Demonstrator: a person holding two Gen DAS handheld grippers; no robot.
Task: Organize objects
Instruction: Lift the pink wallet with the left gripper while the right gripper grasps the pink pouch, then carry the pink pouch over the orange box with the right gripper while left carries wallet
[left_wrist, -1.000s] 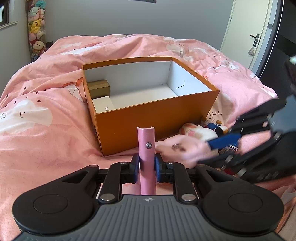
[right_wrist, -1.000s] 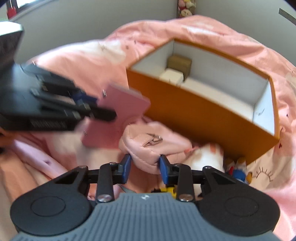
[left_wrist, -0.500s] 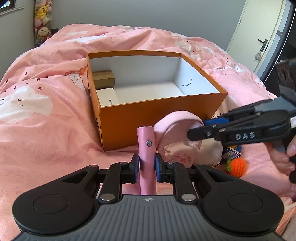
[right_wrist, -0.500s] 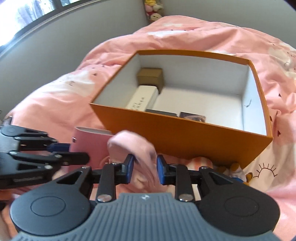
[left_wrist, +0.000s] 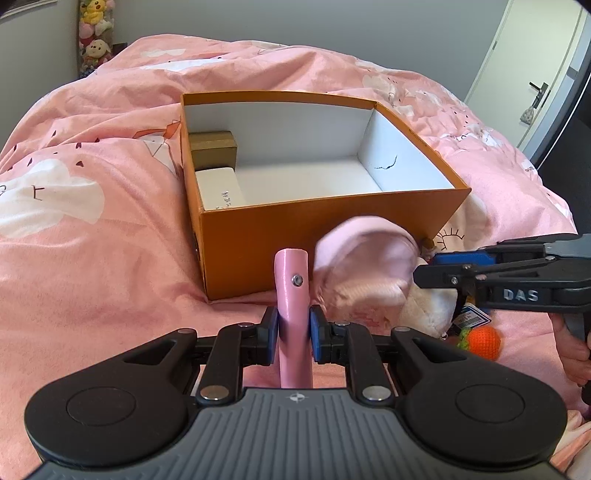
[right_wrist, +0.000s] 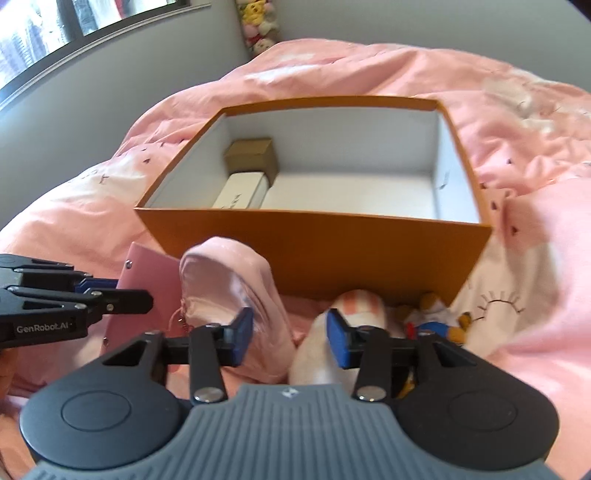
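An open orange box (left_wrist: 332, 236) (right_wrist: 317, 240) sits on the pink bed, holding a brown box (left_wrist: 212, 149) (right_wrist: 253, 157) and a white box (left_wrist: 218, 186) (right_wrist: 240, 192). My left gripper (left_wrist: 293, 325) (right_wrist: 122, 291) is shut on a flat pink case (left_wrist: 291, 295) (right_wrist: 147, 291), held upright in front of the box. A soft pink pouch (left_wrist: 364, 273) (right_wrist: 229, 288) hangs beside the case, blurred. My right gripper (right_wrist: 290, 332) (left_wrist: 428, 271) is open, its left pad against the pouch.
Small toys lie in front of the box: a white and pink plush (right_wrist: 354, 306) (left_wrist: 430, 306), a duck figure (right_wrist: 434, 321), an orange knitted ball (left_wrist: 484, 341). Stuffed toys (left_wrist: 92, 33) stand at the far wall. A door (left_wrist: 535, 74) is at the right.
My right gripper has opened and let go of the pink pouch. Both grippers have risen, so I see deeper into the box. The left gripper still holds the pink case.
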